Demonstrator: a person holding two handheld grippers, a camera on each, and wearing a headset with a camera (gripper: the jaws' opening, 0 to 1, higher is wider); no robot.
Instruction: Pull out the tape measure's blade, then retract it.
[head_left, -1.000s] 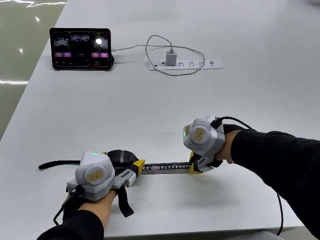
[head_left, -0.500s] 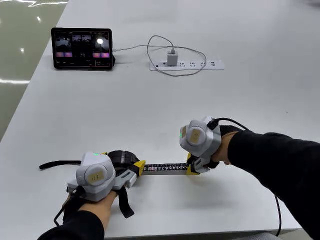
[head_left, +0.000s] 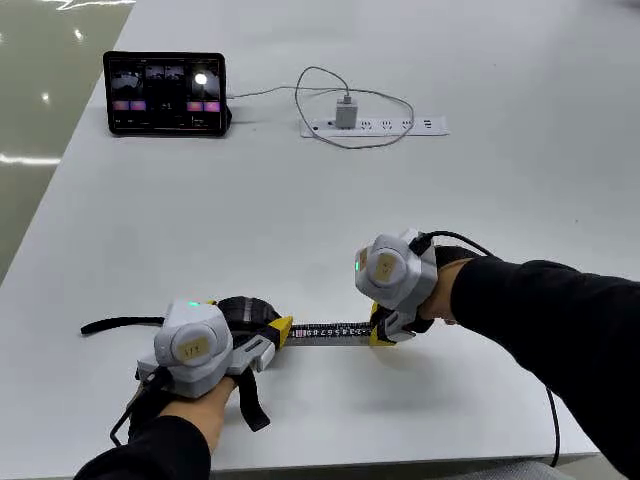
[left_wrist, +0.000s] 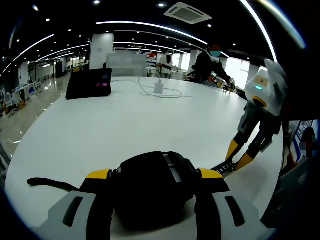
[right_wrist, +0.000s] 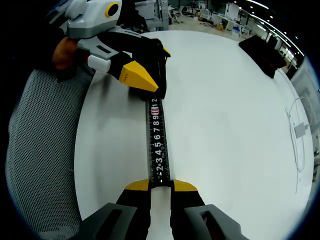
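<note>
Left tongs (left_wrist: 154, 175) clamp the tape measure (head_left: 243, 313) on the tabletop (head_left: 300, 220); right tongs (right_wrist: 161, 186) pinch its short-drawn blade (right_wrist: 156, 140). If that pinch slips, I reckon the blade whips back

Open-plan office: ceiling light strips (left_wrist: 150, 26), air-con vent (left_wrist: 188, 13), distant desk rows (right_wrist: 227, 11).

I count one tape measure (head_left: 245, 315) and two grippers, the left gripper (head_left: 264, 336) and the right gripper (head_left: 380, 335), plus one tablet (head_left: 165, 93), one power strip (head_left: 375, 126) and one charger (head_left: 346, 113), all on one bench (head_left: 450, 220).
</note>
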